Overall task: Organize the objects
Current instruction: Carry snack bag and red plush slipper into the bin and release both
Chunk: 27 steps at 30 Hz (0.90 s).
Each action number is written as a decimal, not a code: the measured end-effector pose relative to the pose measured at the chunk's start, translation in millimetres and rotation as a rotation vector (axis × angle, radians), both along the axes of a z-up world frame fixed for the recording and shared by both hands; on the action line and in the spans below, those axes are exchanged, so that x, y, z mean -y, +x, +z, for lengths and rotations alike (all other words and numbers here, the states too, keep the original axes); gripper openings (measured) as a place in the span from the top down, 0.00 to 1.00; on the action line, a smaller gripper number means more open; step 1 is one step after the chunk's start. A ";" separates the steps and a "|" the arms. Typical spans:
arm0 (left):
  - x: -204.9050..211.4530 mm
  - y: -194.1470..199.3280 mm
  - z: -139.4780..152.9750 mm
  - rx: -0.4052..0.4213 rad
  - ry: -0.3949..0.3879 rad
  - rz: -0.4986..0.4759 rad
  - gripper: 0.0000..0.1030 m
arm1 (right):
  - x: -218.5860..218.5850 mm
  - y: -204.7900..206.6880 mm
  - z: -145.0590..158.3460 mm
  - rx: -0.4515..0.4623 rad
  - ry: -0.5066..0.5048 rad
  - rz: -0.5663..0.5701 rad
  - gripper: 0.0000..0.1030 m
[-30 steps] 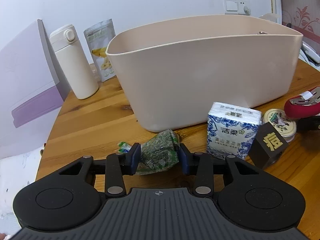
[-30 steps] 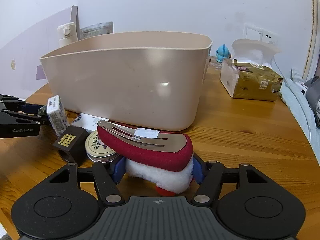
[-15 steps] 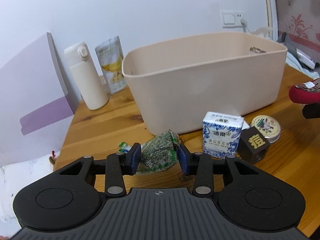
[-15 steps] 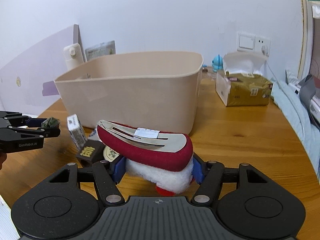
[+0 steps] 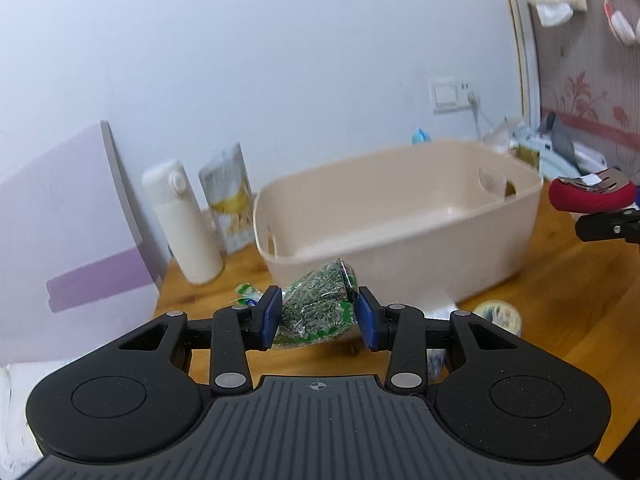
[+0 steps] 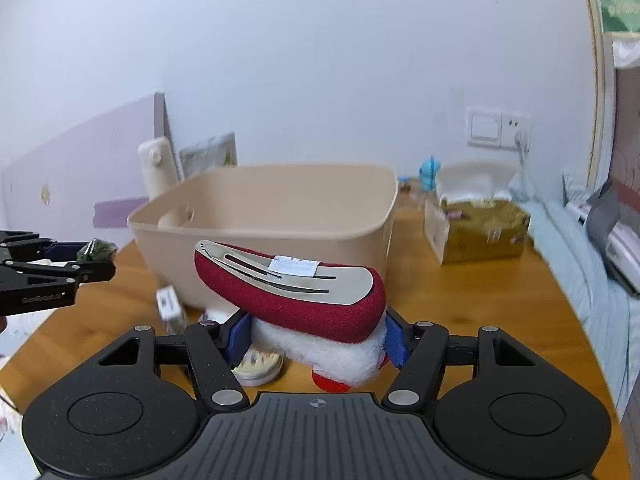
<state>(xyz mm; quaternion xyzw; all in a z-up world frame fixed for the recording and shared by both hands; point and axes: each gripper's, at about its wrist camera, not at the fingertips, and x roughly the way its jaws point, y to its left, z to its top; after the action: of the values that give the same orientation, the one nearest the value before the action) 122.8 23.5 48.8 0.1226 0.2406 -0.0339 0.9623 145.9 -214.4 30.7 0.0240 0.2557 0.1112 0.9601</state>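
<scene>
While gripped crosswise, red hair clip (image 6: 292,292) – metal side up, long axis left-right

Pale wall (image 6: 320,60), wall switch plate (image 6: 498,127), wooden table (image 6: 460,300), soft light

Both fisheye views ride behind their own jaws, raised above the wooden table (image 5: 568,280) and tilted downward toward the white wall. Both share the beige tub (image 5: 400,216), lying near at 1 o'clock from the left camera and at 12 o'clock (image 6: 280,208) from the right.
</scene>
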 end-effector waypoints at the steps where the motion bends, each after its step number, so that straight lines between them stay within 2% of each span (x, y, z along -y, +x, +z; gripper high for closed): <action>1: 0.6 0.5 4.8 0.009 -0.003 -0.001 0.60 | 0.7 1.6 4.5 0.010 0.004 -0.002 0.39; 10: 7.3 24.4 30.0 0.047 -0.017 0.005 0.60 | 2.7 20.2 36.1 0.092 0.049 -0.031 0.39; 16: 21.0 45.7 40.8 0.064 -0.014 -0.013 0.60 | -5.6 45.1 44.9 0.108 0.053 -0.024 0.39; 22: 35.8 73.4 39.3 0.036 -0.018 -0.033 0.60 | -14.9 66.6 48.5 0.115 0.052 -0.016 0.39; 27: 41.9 100.2 25.9 -0.006 -0.003 -0.049 0.60 | -21.8 82.5 45.2 0.097 0.051 -0.007 0.39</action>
<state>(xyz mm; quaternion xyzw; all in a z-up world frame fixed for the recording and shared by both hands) 223.1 -18.4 74.6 0.1269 0.2405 -0.0582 0.9606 228.5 -192.5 76.0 0.0439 0.2060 0.1153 0.9707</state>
